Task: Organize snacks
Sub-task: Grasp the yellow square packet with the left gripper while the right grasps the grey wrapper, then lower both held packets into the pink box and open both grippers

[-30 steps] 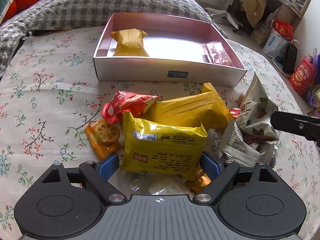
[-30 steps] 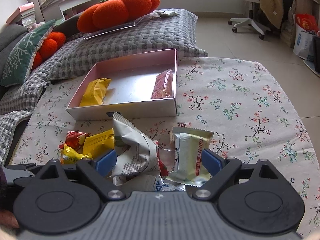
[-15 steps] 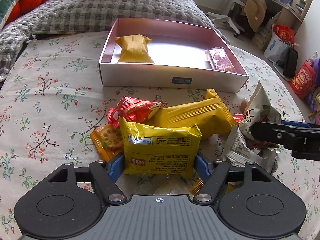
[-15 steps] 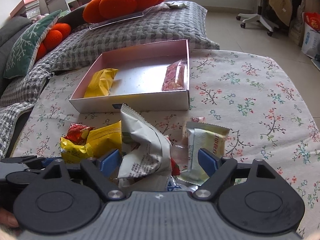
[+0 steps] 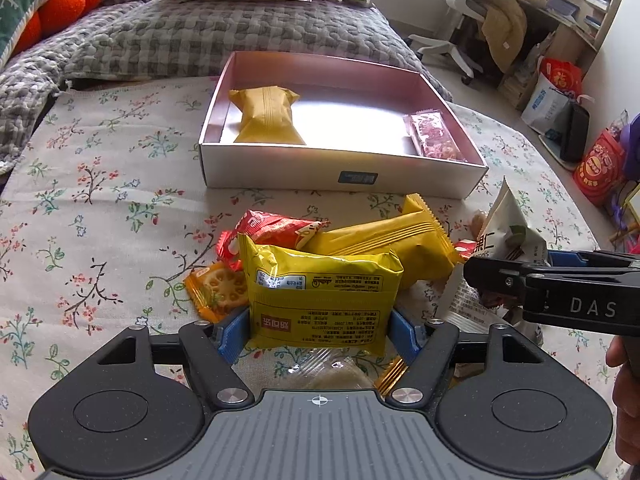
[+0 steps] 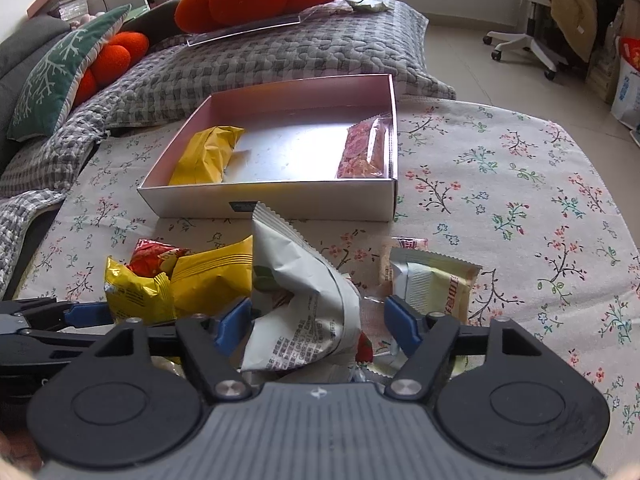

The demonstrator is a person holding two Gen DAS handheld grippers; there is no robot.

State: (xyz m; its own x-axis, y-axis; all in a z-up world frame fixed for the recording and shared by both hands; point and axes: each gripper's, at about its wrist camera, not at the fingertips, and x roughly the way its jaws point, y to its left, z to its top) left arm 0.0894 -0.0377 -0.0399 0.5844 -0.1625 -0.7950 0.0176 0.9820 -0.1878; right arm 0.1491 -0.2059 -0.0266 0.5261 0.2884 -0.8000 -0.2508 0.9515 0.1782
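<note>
Left gripper (image 5: 319, 330), bottom centre of its view: blue pads pressed on both sides of the yellow snack pack (image 5: 320, 298), so it is clamped; keep the squeeze light, the pack is puffy and could slip or burst. Right gripper (image 6: 318, 322), bottom centre of its view: jaws partly closed around the crumpled white nut bag (image 6: 298, 300), left pad touching, right pad apart from it, so no firm hold yet; close fully before lifting. Mid frame, loose pile on the floral cloth (image 5: 100, 184): long yellow pack (image 5: 384, 246), red packet (image 5: 272, 228). Upper centre, the pink box (image 5: 344, 178) holds a yellow packet (image 5: 266, 120) left, pink bar (image 5: 434, 140) right; drop into the bare middle.
</note>
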